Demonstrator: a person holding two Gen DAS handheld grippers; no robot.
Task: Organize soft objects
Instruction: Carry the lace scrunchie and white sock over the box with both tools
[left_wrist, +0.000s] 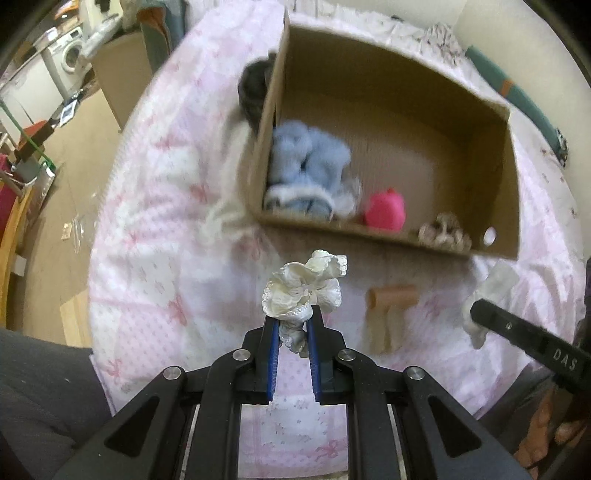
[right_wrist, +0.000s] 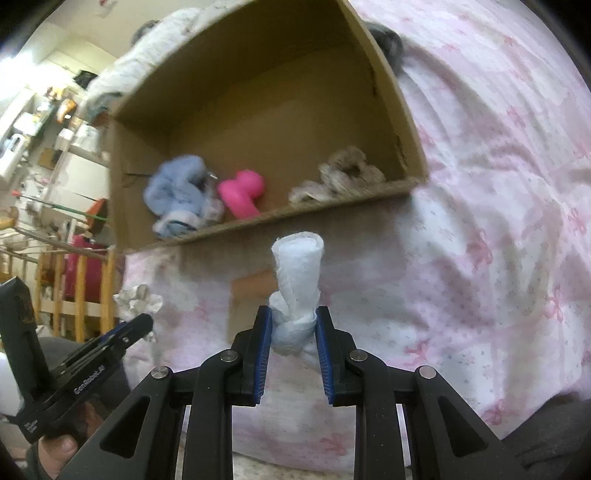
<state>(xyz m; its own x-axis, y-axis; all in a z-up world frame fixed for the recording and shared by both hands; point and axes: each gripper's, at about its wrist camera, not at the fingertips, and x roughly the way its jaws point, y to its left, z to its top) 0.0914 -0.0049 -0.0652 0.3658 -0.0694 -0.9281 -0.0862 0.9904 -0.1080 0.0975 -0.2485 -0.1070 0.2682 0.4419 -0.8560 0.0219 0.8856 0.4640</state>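
The cardboard box (left_wrist: 388, 236) stood open on top; its right half lay bare, while a blue plush (left_wrist: 306, 173), pink toy (left_wrist: 386, 210) and beige scrunchie (left_wrist: 445, 230) (near wall) crowded the front.

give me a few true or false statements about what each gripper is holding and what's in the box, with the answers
1. The left gripper is shut on a cream scrunchie. True.
2. The right gripper is open, holding nothing. False: its fingers pinch a rolled white cloth.
3. A blue fluffy item lies inside the cardboard box. True.
4. The pink toy lies on the bedspread outside the box. False: it is inside the box, near the front wall.
5. The box holds nothing beige. False: a beige scrunchie sits in its front corner.
6. The box stands on a pink bow-patterned bedspread. True.
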